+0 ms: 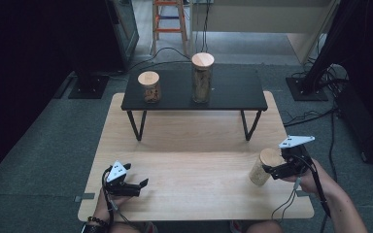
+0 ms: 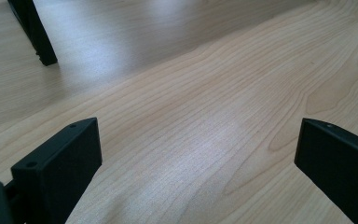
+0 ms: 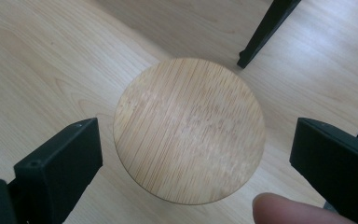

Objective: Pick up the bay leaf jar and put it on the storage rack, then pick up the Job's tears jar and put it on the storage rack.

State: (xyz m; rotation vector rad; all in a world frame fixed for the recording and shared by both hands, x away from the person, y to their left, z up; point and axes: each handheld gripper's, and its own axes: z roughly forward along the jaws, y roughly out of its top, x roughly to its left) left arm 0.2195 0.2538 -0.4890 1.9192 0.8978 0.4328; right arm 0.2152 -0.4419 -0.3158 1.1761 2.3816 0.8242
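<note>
Item 1, left gripper (image 1: 137, 185): lay at the near left of the table (image 1: 189, 204), jaws spread wide over bare wood, grasping nothing; well apart from every jar.

Item 2, right gripper (image 1: 272, 171): near right of the table, jaws spread and released, one either side of the jar lid in the right gripper view, not touching it. A fingertip (image 3: 284, 210) showed at the lower edge of that view.

Item 3, jar (image 1: 263, 166): stood upright near the table's right edge, long axis vertical, bamboo lid (image 3: 189, 129) on top. It lay just ahead of the right gripper and centred between its jaws, so the right hand was by far the nearer; a straight closing should take it, judged from the lie.

Item 4, shelf (image 1: 233, 102): low black stand across the far half of the table.

Item 5, short jar (image 1: 149, 87): on the shelf, left.

Item 6, tall jar (image 1: 202, 77): on the shelf, centre, both lidded and upright.
</note>
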